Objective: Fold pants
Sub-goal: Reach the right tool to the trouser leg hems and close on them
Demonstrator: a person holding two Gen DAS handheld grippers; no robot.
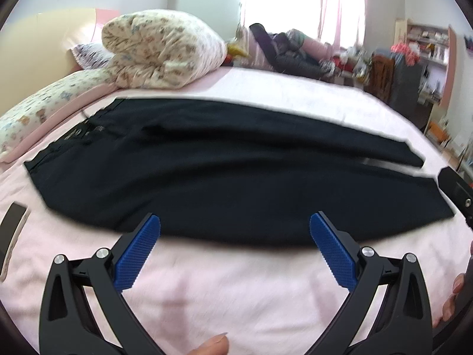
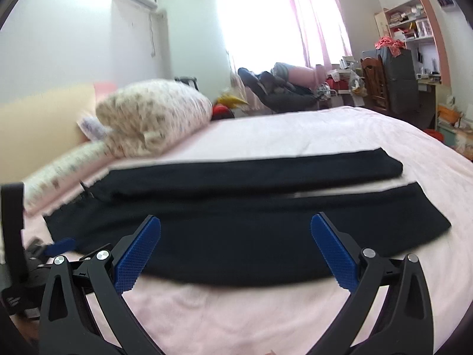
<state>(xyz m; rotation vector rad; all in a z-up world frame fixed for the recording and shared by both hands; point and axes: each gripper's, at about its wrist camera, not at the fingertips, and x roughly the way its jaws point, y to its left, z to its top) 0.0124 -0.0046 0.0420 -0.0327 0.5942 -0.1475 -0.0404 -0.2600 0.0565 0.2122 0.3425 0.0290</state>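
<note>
Black pants lie flat on the pink bedsheet, waistband at the left, both legs running to the right. They also show in the right wrist view. My left gripper is open and empty, held just above the near edge of the near leg. My right gripper is open and empty, also at the near edge of that leg. Part of the right gripper's body shows near the leg cuffs. The left gripper's body shows at the left edge of the right wrist view.
A flowered quilt roll and a pillow lie at the head of the bed. A phone lies on the sheet at the left. A chair, desk and shelves stand beyond the far right corner.
</note>
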